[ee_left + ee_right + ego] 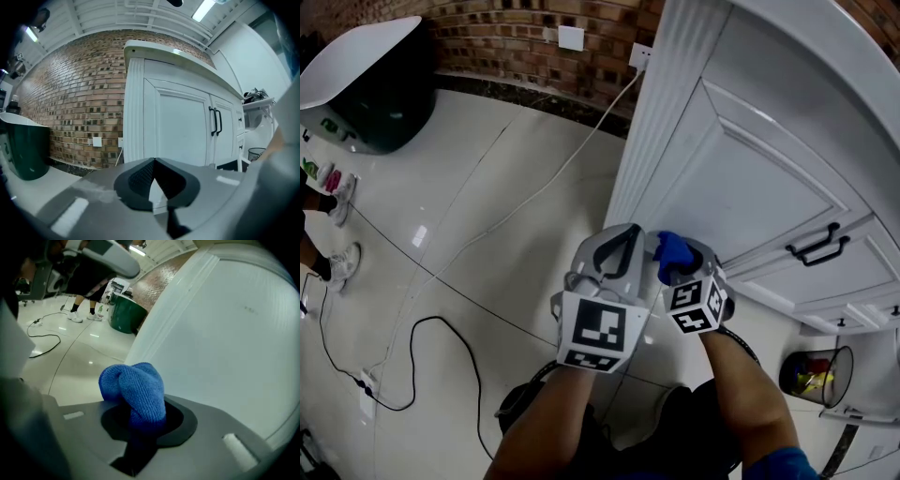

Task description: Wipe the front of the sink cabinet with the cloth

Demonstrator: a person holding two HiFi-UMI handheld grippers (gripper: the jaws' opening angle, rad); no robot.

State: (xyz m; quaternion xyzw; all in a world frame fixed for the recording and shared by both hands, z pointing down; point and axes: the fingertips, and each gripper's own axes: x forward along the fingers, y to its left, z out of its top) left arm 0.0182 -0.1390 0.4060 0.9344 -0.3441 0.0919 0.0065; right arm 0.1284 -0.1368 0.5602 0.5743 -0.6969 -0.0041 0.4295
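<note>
**Blue cloth pinched at the cabinet front**

The right gripper (677,261) has its jaws closed on a bunched blue cloth (672,250), which bulges out beyond the tips (136,392). The cloth sits just beside the white sink cabinet (750,178), low on the left door panel near the fluted corner post. No view shows whether it touches the panel.

The left gripper (617,255) hangs close on the left, its jaws pressed together at the tips with nothing between them. It faces the cabinet's black door handles (216,121).

Far left, a green bin (380,103) stands by the brick wall (534,37). A black cable (441,323) loops across the floor.
</note>
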